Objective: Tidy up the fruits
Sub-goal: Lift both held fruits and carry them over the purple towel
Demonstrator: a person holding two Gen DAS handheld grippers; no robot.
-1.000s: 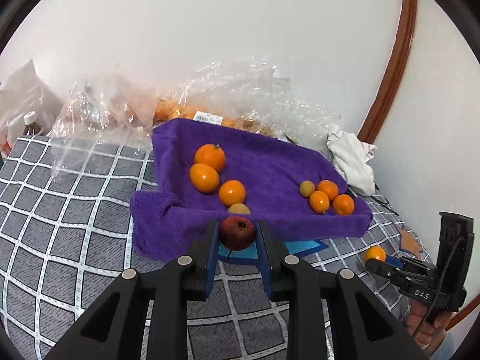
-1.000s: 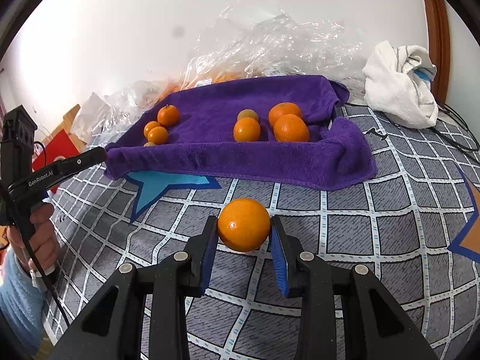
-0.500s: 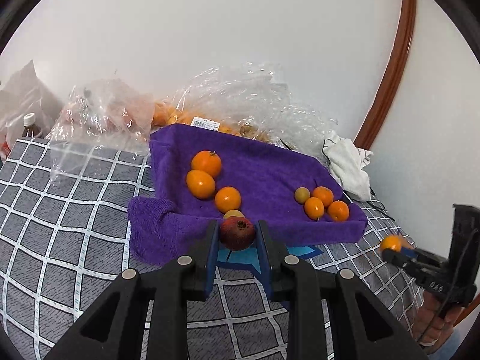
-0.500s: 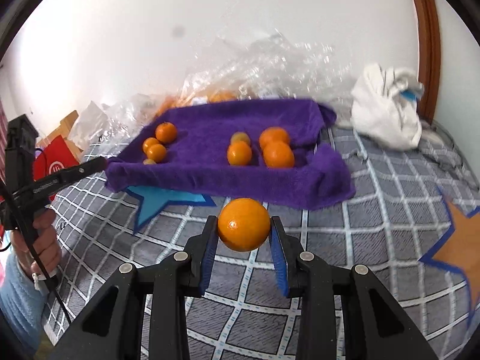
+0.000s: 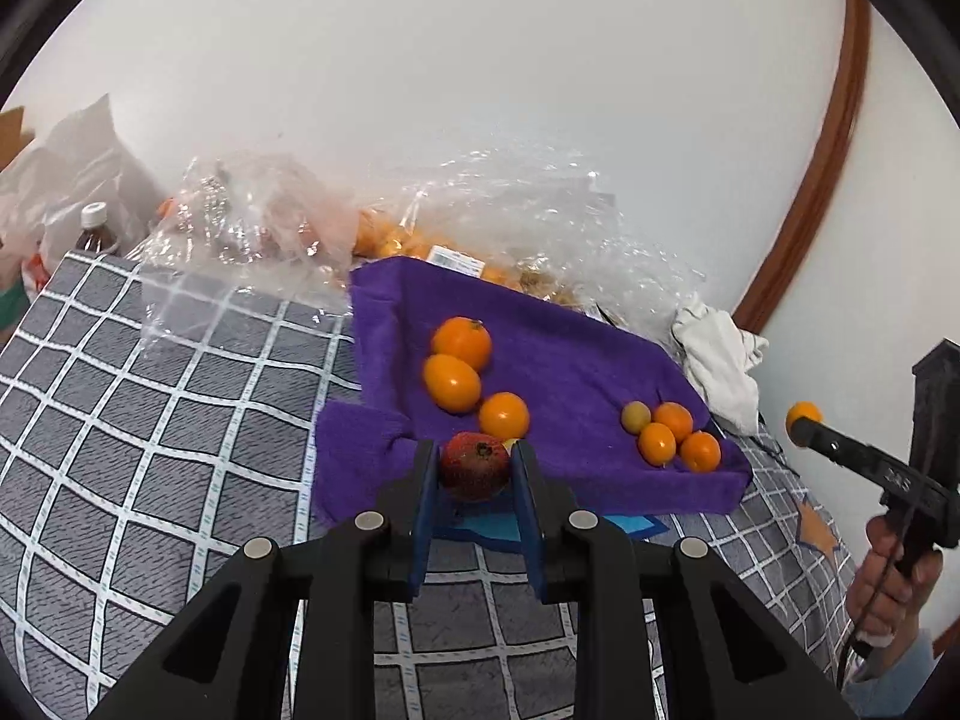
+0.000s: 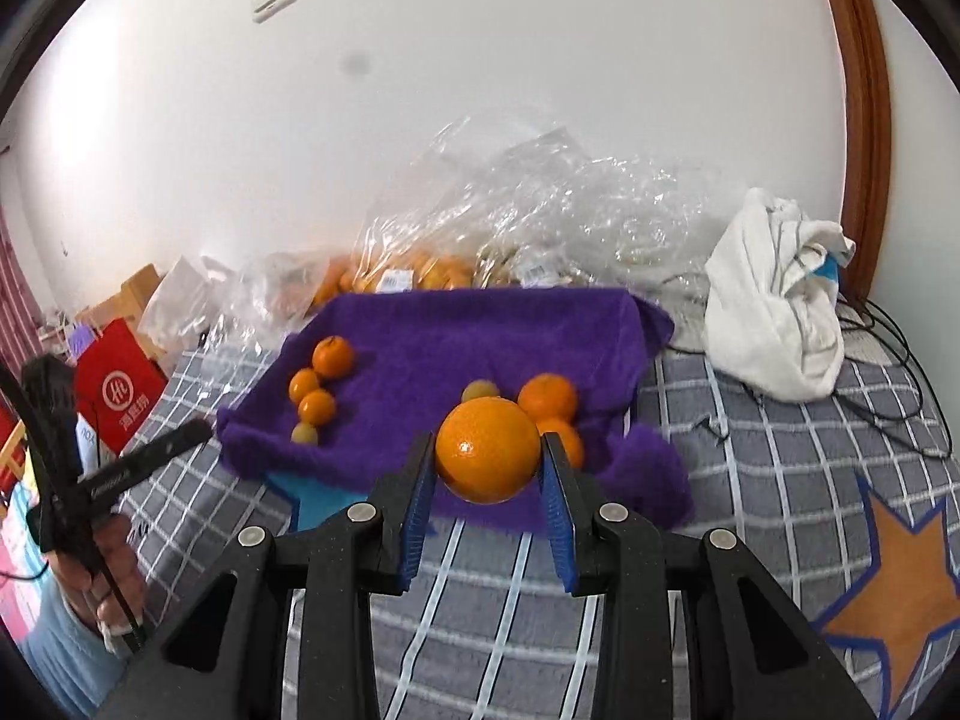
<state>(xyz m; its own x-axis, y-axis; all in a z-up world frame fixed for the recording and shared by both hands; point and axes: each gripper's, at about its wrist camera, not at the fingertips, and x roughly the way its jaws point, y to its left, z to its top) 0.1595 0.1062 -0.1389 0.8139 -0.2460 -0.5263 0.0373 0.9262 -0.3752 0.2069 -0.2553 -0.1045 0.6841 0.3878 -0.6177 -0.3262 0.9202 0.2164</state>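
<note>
My left gripper [image 5: 474, 468] is shut on a dark red round fruit [image 5: 475, 467] and holds it just before the near edge of a purple towel [image 5: 564, 372]. On the towel lie three oranges [image 5: 451, 381] at the left and several small orange and green fruits [image 5: 666, 438] at the right. My right gripper [image 6: 487, 450] is shut on a large orange [image 6: 487, 449], raised above the bedcover in front of the towel [image 6: 456, 336]. It also shows in the left wrist view [image 5: 804, 417] at far right.
The checked grey bedcover [image 5: 150, 420] lies under everything. Crumpled clear plastic bags of fruit [image 5: 420, 240] sit behind the towel against the wall. A white cloth [image 6: 774, 312] lies at the right, with cables beside it. A red bag [image 6: 120, 390] and boxes stand at the left.
Both grippers have risen and moved toward the towel with their fruits still held. The right gripper lifted the orange off the bedcover.
</note>
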